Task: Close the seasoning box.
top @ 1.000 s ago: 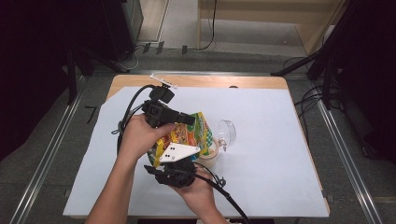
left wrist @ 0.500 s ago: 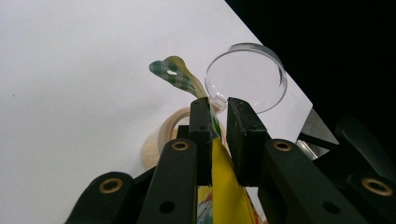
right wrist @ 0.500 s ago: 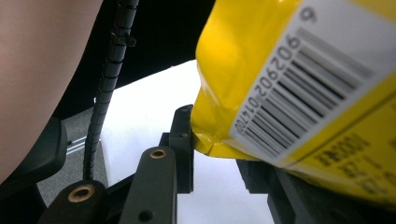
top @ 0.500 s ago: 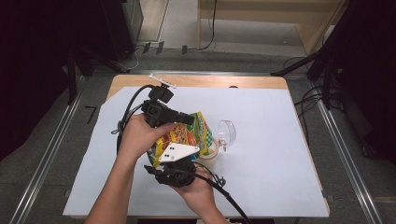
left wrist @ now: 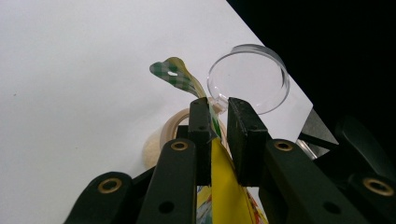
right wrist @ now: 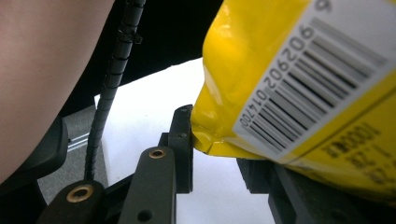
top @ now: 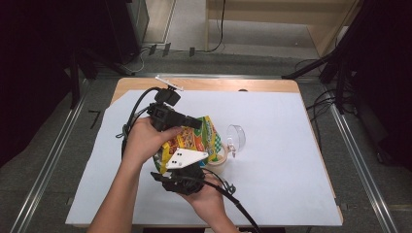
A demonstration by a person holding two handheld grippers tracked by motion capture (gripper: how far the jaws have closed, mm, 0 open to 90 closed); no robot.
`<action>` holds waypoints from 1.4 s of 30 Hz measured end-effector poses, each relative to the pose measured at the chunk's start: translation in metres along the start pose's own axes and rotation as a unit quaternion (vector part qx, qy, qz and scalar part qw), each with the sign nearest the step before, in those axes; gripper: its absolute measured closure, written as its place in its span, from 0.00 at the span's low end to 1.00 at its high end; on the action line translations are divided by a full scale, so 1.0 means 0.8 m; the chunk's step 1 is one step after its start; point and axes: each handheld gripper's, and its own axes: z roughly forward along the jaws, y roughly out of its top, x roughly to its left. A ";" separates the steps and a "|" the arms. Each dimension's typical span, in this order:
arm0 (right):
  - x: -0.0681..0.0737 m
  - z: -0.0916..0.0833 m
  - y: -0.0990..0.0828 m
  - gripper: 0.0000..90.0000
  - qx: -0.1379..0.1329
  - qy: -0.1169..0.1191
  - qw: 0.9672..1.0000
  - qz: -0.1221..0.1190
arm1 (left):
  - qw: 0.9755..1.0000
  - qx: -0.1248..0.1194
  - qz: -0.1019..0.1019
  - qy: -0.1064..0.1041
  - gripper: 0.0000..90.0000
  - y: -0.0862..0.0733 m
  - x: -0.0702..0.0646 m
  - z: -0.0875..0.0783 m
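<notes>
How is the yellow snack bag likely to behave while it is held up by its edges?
The yellow snack bag probably stays floppy: its green checked top curls over above the left gripper. Its glossy film looks slippery, and it seems light for its size.

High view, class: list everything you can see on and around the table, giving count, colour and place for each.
Snack bag: one, yellow with red and green print, held above the table centre.
Clear lid: one, transparent, on the white sheet right of the bag.
Cup: one, beige, under the bag's right end.
White sheet: one, covering the table.
Table: one, wooden, centre.
Left gripper: one, black, jaws pinching the bag's top edge.
Right gripper: one, black, at the bag's bottom corner.
</notes>
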 end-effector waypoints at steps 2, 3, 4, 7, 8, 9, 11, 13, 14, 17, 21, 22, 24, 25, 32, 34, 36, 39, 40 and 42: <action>0.000 0.000 0.000 0.79 0.000 0.000 1.000 0.003 | 1.000 0.000 -0.002 -0.004 0.89 0.000 0.002 -0.001; 0.001 0.001 0.001 0.79 -0.001 -0.001 1.000 0.001 | 1.000 0.000 -0.004 -0.005 0.88 0.000 0.002 -0.001; 0.001 0.001 0.001 0.78 -0.002 -0.001 1.000 0.000 | 1.000 0.000 -0.005 -0.005 0.88 0.000 0.002 -0.002; 0.002 0.001 0.001 0.78 -0.002 -0.002 1.000 -0.003 | 1.000 -0.001 -0.005 -0.006 0.88 0.000 0.002 -0.002; 0.002 0.002 0.001 0.78 -0.003 -0.003 1.000 -0.004 | 1.000 -0.002 -0.004 -0.006 0.88 0.000 0.002 -0.002; 0.002 0.002 0.002 0.78 -0.002 -0.002 1.000 -0.003 | 1.000 -0.002 -0.003 -0.006 0.88 0.000 0.003 -0.003; 0.001 0.002 0.002 0.78 -0.002 -0.004 1.000 -0.005 | 1.000 -0.005 -0.006 -0.009 0.89 0.001 0.004 -0.003; 0.001 0.002 0.003 0.77 0.000 -0.004 1.000 -0.006 | 1.000 -0.004 -0.008 -0.007 0.89 0.001 0.006 -0.004; 0.001 0.002 0.004 0.77 0.001 -0.003 1.000 -0.007 | 1.000 -0.005 -0.007 -0.006 0.89 0.001 0.006 -0.004; 0.002 0.002 0.004 0.77 0.000 -0.005 1.000 -0.006 | 1.000 -0.004 -0.006 -0.006 0.89 0.001 0.004 -0.004; 0.002 0.004 0.003 0.77 0.000 -0.001 1.000 -0.001 | 1.000 0.001 -0.005 -0.001 0.89 0.001 0.004 -0.002; 0.002 0.005 0.003 0.76 0.000 0.000 1.000 0.003 | 1.000 -0.001 -0.006 -0.003 0.89 0.001 0.005 -0.002; 0.003 0.006 0.002 0.77 -0.002 -0.003 1.000 0.003 | 1.000 -0.002 -0.006 -0.003 0.89 0.001 0.005 -0.003; 0.002 0.005 0.003 0.78 -0.003 -0.003 1.000 0.003 | 1.000 -0.002 -0.006 -0.003 0.89 0.001 0.004 -0.003; 0.002 0.004 0.003 0.78 -0.006 -0.004 1.000 0.006 | 1.000 -0.002 -0.006 -0.005 0.89 0.003 0.003 -0.003; 0.002 0.003 0.003 0.78 -0.005 -0.004 1.000 0.007 | 1.000 -0.001 -0.006 -0.005 0.89 0.003 0.004 -0.003; 0.002 0.003 0.004 0.78 -0.005 -0.004 1.000 0.009 | 1.000 -0.002 -0.006 -0.008 0.89 0.004 0.004 -0.002; 0.001 0.003 0.004 0.78 -0.007 -0.006 1.000 0.009 | 1.000 0.000 -0.008 -0.009 0.89 0.005 0.004 -0.001; 0.001 0.002 0.004 0.78 -0.006 -0.005 1.000 0.011 | 1.000 0.000 -0.008 -0.009 0.89 0.005 0.004 -0.001; 0.000 0.002 0.004 0.78 -0.007 -0.005 1.000 0.013 | 1.000 0.001 -0.007 -0.009 0.89 0.006 0.005 -0.001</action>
